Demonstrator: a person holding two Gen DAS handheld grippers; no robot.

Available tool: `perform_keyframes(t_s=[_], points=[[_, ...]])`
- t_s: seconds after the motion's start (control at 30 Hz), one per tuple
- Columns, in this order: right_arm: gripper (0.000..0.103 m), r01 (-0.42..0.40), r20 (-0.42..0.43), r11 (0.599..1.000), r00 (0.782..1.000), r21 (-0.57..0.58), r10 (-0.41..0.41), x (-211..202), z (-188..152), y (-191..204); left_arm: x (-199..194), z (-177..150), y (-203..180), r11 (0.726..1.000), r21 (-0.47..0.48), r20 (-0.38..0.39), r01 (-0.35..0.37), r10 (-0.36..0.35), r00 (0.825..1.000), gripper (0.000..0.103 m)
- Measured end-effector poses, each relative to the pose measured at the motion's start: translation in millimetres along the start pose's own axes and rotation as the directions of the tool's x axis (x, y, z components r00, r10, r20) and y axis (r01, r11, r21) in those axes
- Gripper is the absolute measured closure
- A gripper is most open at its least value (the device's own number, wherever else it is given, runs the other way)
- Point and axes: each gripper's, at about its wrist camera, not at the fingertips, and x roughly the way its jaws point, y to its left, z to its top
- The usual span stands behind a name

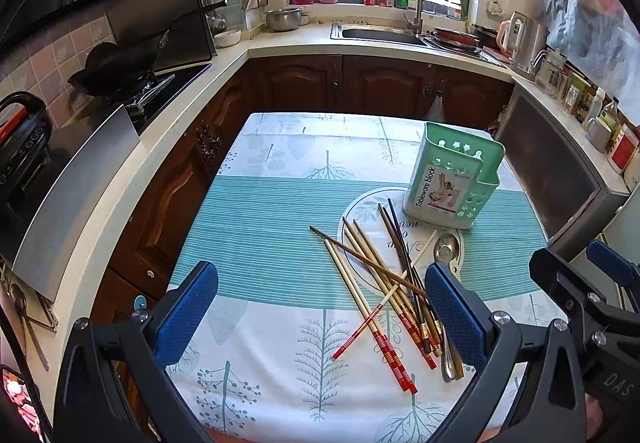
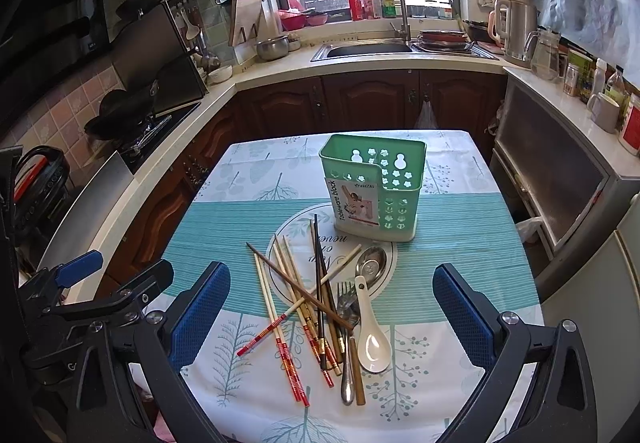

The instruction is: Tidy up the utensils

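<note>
The left hand-held gripper (image 1: 320, 319) hangs above the near edge of the tabletop (image 1: 256, 211) with its blue-padded fingers (image 1: 186, 307) spread wide and nothing between them. It shows too at the left margin of the right wrist view (image 2: 116, 271). The tabletop wears a cloth printed with leaves and a band of teal stripes.

Near the middle of the cloth lies a loose heap of chopsticks (image 2: 296, 307), crossed over one another, some pale with red-patterned ends, some dark brown. Just right of them lie a fork (image 2: 346, 303), a white ceramic spoon (image 2: 372, 343) with its bowl toward the camera, and a metal spoon (image 2: 372, 263) whose bowl points toward the far side. The white spoon's handle rests over the metal one.

Behind the heap, right of centre, stands a green utensil holder (image 2: 376, 187), upright, with flower-shaped holes and a printed label on its front. Nothing can be seen inside it.

The right hand-held gripper (image 2: 332, 319) hovers over the utensils, its fingers (image 2: 460, 315) wide apart and gripping nothing.
</note>
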Motion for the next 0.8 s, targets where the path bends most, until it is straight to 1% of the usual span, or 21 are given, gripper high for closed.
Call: perform_keyframes(t_s=[0.47,0.8], points=[[0.0,-0.001,0.001,1.0,1.0,0.004,0.001,-0.6,-0.7,-0.9,-0.5,-2.8,-4.1,1.0,0.007,0.0,-0.01,0.01,1.0,0.001],[0.0,-0.002,0.002,1.0,1.0,0.011,0.002,-0.8,-2.1,-6.0,1.1,-3.9,-6.8,1.0,0.013,-0.005,-0.001,0.001,1.0,0.001]])
